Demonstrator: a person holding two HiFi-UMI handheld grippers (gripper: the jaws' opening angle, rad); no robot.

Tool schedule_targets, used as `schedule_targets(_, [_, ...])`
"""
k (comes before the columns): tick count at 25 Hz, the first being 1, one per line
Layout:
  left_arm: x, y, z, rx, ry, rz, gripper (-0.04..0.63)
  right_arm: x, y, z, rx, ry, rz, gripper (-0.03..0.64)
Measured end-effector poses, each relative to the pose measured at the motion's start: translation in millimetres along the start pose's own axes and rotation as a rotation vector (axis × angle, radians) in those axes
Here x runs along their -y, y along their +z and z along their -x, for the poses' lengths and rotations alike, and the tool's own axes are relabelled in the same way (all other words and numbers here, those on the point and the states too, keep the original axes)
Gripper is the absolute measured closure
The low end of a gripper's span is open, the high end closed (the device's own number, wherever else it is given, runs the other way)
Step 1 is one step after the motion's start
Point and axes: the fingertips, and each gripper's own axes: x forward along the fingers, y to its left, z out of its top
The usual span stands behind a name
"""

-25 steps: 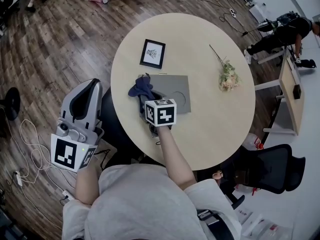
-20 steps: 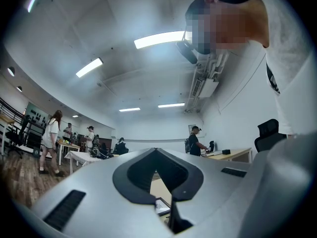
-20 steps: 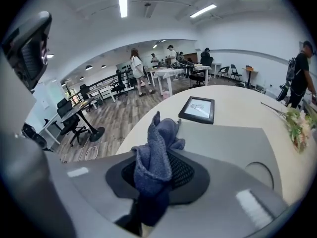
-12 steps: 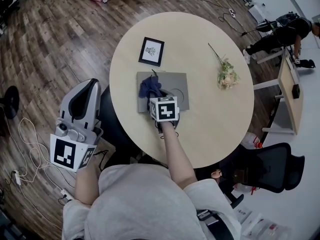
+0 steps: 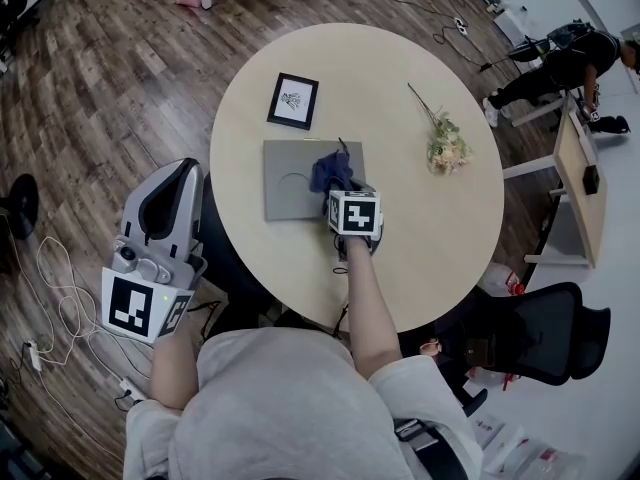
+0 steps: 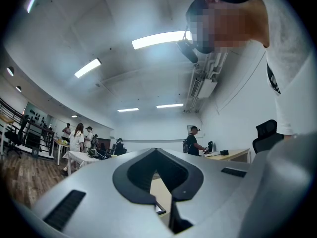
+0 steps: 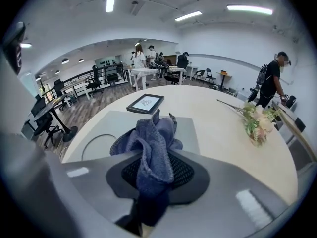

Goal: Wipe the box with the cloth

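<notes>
Round table, item one: flat grey box, centred. My right gripper clamps the blue cloth, bunched onto the box's right edge for wiping. Left gripper: closed, empty, held off-table, unneeded.

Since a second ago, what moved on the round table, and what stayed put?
The right hand-held gripper, shut on the crumpled dark blue cloth, swept it across the flat grey box from its left edge to its right part. Nothing was grabbed or let go. The box, the black-framed picture, the flower sprig and the left hand-held gripper stayed put.
</notes>
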Motion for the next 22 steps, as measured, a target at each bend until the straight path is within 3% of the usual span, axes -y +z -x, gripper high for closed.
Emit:
schedule_targets(17, [23.4,7.7,6.3,0.015,0.022,-0.013,0.589,79.8,-19.0,26.3,0.013,-0.093,-0.072,0.528])
schedule_targets(22, [25.4,8.4,5.7,0.017,0.015,-0.009,0.589,37.0,-2.7,40.5,0.089,0.009,-0.084,0.528])
